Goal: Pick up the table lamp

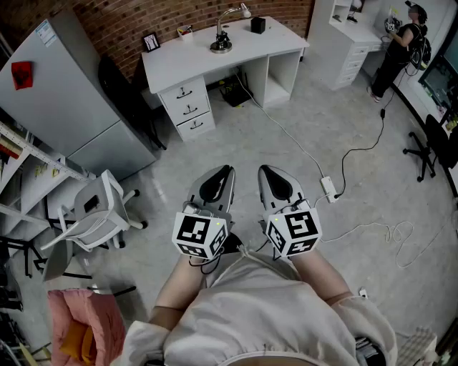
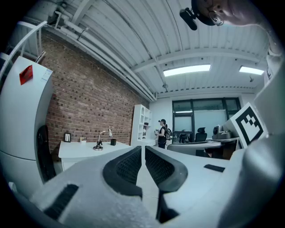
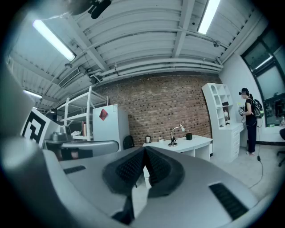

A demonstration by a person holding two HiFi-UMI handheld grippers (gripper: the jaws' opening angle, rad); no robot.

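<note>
Head view shows the table lamp on the white desk, well apart from both grippers. Left gripper and right gripper are level; both clenched, empty.

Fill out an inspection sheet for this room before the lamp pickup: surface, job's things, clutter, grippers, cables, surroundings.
Surface: white desk with drawers, against the brick wall.
Job's things: table lamp upright on the desk, untouched.
Clutter: picture frame, small cup and black box on the desk, all apart from the lamp.
Grippers: left gripper and right gripper both shut, empty, held level, far short of the desk.
Cables: a cable runs from under the desk to a power strip on the floor; a white cable lies looped nearby.
Surroundings: fridge, white chair, a person standing at a far unit.
</note>
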